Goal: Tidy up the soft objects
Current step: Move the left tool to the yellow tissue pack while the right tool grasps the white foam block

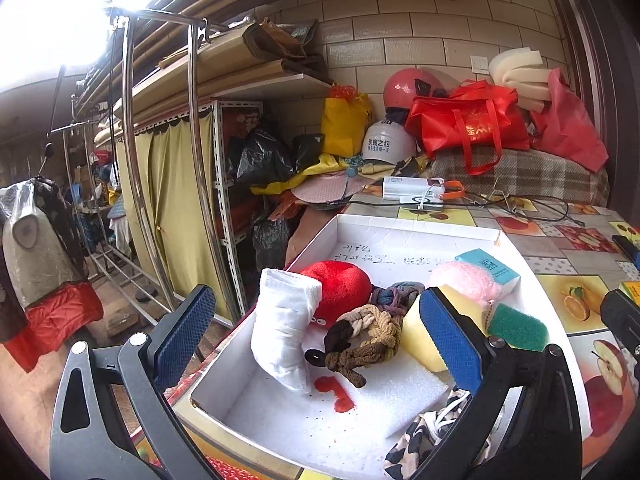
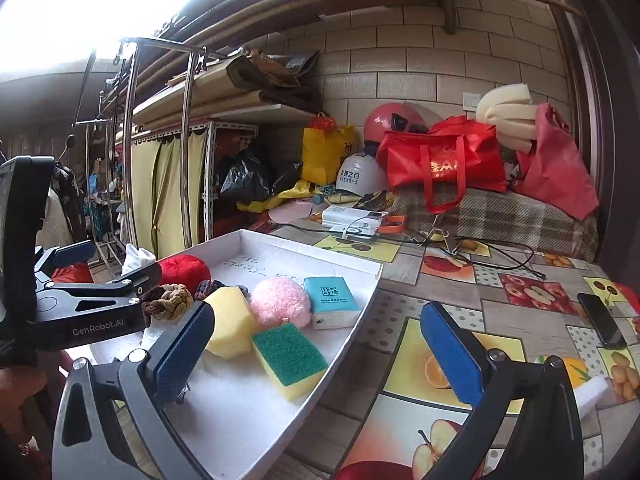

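Note:
A white box [image 1: 416, 225] on the fruit-print table holds several soft items. Among them are a rolled white cloth [image 1: 286, 328], a red plush [image 1: 340, 292], braided hair ties [image 1: 370, 336], a yellow sponge [image 1: 420, 338], a green-topped sponge [image 1: 516, 326], a pink puff [image 1: 464, 280] and a teal tissue pack [image 1: 488, 266]. My left gripper [image 1: 320, 340] hovers open over the box's near end; the white cloth stands between its fingers untouched. My right gripper [image 2: 318, 354] is open wide at the box's right wall [image 2: 360, 316], close above the green-topped sponge [image 2: 290, 354], holding nothing.
A black-and-white patterned cloth [image 1: 432, 436] lies at the box's near corner. A dark phone [image 2: 602, 320] and a power bank with cables [image 2: 354, 220] lie on the table. Red bags [image 2: 444, 168], helmets and a shelf rack crowd the back and left.

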